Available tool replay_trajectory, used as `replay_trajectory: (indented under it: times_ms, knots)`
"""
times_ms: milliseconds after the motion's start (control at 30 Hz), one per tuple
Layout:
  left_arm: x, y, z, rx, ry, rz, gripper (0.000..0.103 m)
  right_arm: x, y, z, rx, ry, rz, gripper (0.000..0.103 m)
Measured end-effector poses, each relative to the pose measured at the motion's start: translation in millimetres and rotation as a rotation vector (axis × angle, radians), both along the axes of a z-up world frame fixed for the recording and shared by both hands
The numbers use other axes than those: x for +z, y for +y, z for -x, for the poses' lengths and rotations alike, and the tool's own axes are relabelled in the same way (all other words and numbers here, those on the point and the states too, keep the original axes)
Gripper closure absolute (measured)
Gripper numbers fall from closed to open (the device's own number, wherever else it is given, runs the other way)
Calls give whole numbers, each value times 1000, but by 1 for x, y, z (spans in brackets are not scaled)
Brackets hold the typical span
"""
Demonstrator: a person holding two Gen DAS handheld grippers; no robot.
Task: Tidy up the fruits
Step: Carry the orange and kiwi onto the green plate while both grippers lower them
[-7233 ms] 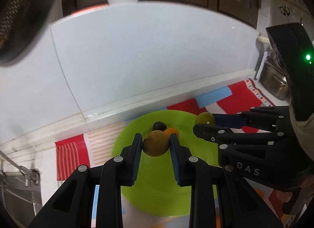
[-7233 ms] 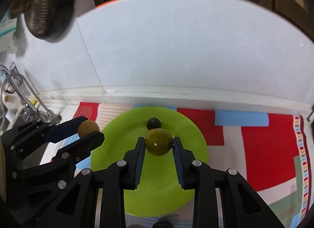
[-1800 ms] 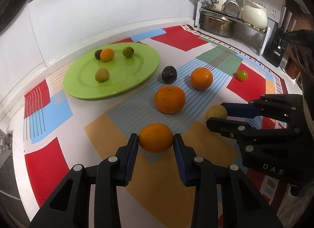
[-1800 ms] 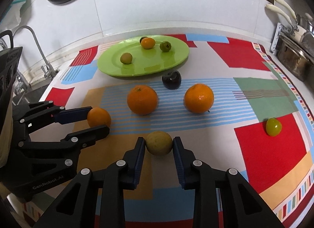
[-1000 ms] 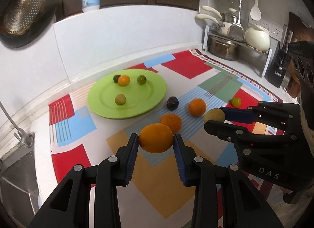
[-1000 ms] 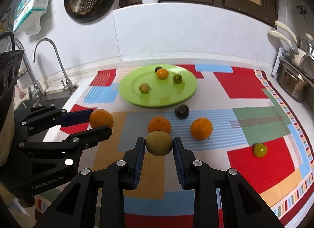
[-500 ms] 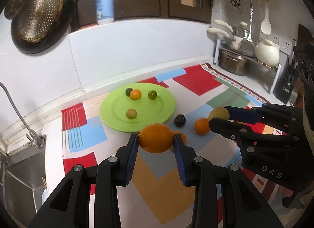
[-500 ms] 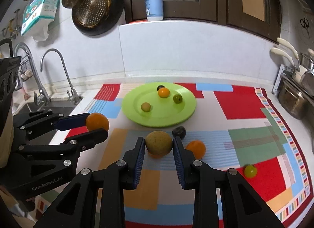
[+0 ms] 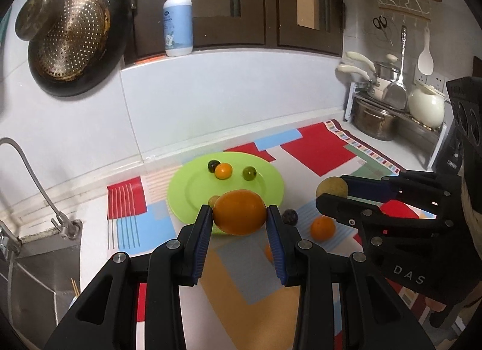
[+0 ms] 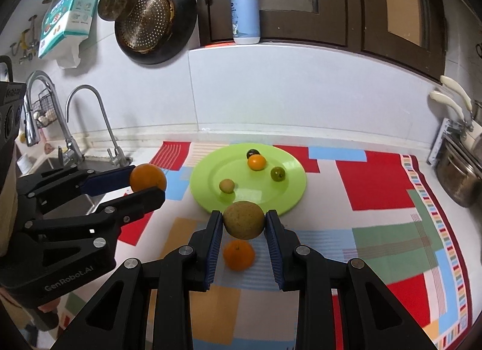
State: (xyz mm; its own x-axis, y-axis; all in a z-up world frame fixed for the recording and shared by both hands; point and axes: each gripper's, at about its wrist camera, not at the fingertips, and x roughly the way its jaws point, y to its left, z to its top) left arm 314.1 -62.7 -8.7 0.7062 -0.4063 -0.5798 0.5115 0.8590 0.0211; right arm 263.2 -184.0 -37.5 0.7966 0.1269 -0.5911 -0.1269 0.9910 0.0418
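The orange (image 9: 239,212) is sitting between the blue pads of the left tool (image 9: 239,217), which is clamped on its two sides. It is being held up in the air, on the near side of the green plate (image 9: 180,190). The right tool (image 10: 244,223) is clamped on a brown-yellow fruit (image 10: 244,220) the same way, also up in the air on the near side of the plate.

Both fruits are round and smooth, so they are likely to roll or slip if the hold is off to one side. The best place to hold them is across the middle, the fattest part, and that is where the pads are sitting now. The orange looks firm, with a skin that gives a little. It is probably not heavy. Squeezing too hard could bruise it, so a soft, steady hold seems right.

On the plate four small fruits are lying apart from each other: a dark one (image 10: 252,153) at the far side, a little orange one (image 10: 256,162) touching it, a green one (image 10: 277,174) to the right, and a yellow one (image 10: 226,185) nearer. There is bare room left for more.

On the bright cloth (image 10: 376,181) covering the tabletop, another orange (image 10: 239,254) is lying under the right tool. In the left view a dark plum (image 9: 289,216) and one more orange (image 9: 323,228) are lying near the plate's right edge. A sink tap (image 10: 90,115) is standing at the left.
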Motion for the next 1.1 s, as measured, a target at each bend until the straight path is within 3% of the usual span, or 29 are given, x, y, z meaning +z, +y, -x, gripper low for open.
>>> replay_trajectory:
  times_ms: [800,1100]
  knots:
    - [14,-2,-84,68,26,24,67,23,-4,-87,14,5,-13,73]
    - [4,-8,-120,76,62,13,67,13,-7,-128,16,54,-35,73]
